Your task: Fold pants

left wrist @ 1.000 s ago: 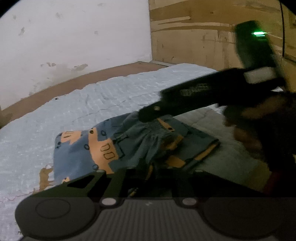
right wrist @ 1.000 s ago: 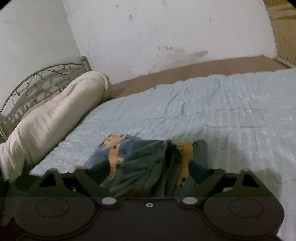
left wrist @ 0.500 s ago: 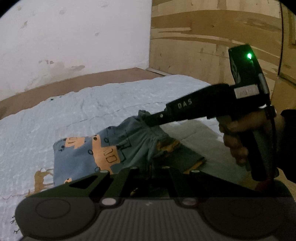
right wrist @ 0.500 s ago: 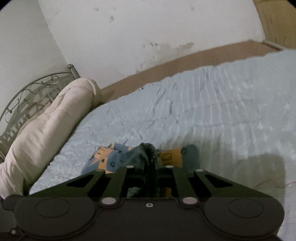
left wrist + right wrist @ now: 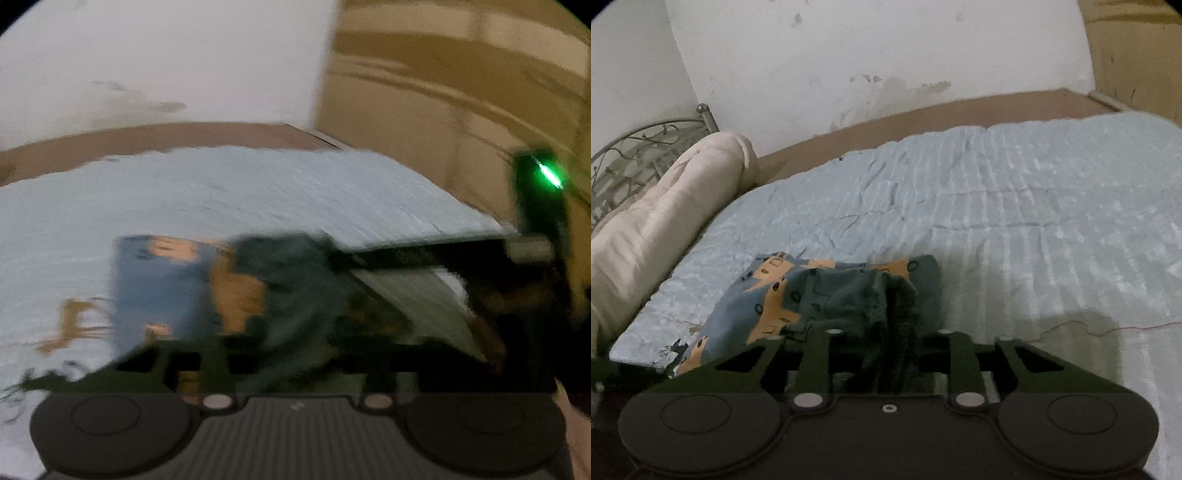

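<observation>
Both jaws opening, pants (image 5: 849, 295) bunched between them.

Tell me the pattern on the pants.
Pants: blue-grey with orange vehicle-like shapes; clearest in the right wrist view.

Pants (image 5: 827, 291) bunched on the bedspread (image 5: 1015, 206) at its near edge, rolled quilt (image 5: 661, 218) along the bedspread's left side, metal headboard (image 5: 631, 147) behind the quilt, wall (image 5: 868, 51) beyond the bedspread's far edge, wooden panel (image 5: 1137, 55) past its right corner
</observation>
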The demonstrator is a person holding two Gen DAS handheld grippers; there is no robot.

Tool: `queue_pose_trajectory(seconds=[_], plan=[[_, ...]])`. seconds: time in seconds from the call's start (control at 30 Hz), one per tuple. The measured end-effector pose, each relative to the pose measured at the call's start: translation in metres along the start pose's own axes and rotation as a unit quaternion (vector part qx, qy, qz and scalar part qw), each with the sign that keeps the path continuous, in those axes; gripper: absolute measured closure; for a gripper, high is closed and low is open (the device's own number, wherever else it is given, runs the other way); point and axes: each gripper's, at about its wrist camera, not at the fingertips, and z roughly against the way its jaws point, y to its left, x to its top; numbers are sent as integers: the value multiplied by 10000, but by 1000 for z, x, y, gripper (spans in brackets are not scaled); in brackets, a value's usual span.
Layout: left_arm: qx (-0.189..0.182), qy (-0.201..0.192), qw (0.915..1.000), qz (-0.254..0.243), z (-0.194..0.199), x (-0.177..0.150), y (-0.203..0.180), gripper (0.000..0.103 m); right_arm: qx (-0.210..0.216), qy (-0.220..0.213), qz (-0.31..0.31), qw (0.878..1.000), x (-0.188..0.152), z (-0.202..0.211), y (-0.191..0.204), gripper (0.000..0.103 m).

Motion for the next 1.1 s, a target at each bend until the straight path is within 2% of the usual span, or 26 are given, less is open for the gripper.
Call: queue_pose_trajectory(seconds=[0.07, 0.13, 0.2, 0.23, 0.33, 0.4, 0.57, 0.67, 0.8, 0.87, 1.0, 1.1], plan=[[483, -195, 9979, 387, 8, 4, 13, 18, -221, -141, 145, 9996, -1, 6, 11, 24], [993, -326, 9923, 667, 11, 5, 24, 8, -431, -194, 236, 9986, 0, 5, 23, 10], [1548, -250, 9837, 875, 8, 5, 36, 6, -656, -180, 415, 9968, -1, 2, 36, 1], [1715, -112, 9806, 944, 4, 4, 43, 6, -830, -133, 528, 9951, -2, -1, 43, 1], [1862, 228, 9762, 1087, -6, -6, 61, 6, -1472, 242, 919, 9845, -8, -15, 56, 1], [1936, 405, 9745, 1064, -8, -14, 67, 6, -1701, 278, 1041, 9795, -17, -15, 54, 1], [1746, 351, 9766, 1203, 2, -29, 75, 2, -1421, 192, 428, 9887, -39, -1, 25, 1], [1719, 349, 9766, 1248, 8, -30, 76, 1, -1293, -41, 147, 9915, -49, 7, 21, 1], [1669, 289, 9769, 1299, 9, -21, 82, 1, -1345, -439, 329, 9894, -43, 19, 34, 1], [1624, 227, 9786, 1241, 2, -10, 83, 1, -1228, -583, 471, 9896, -35, 18, 39, 1], [1727, 139, 9799, 990, -14, 8, 79, 1, -1073, -521, 738, 9901, -13, -5, 46, 1], [1777, 398, 9792, 899, -38, 23, 87, 1, -1130, -387, 884, 9889, 3, -30, 44, 1]])
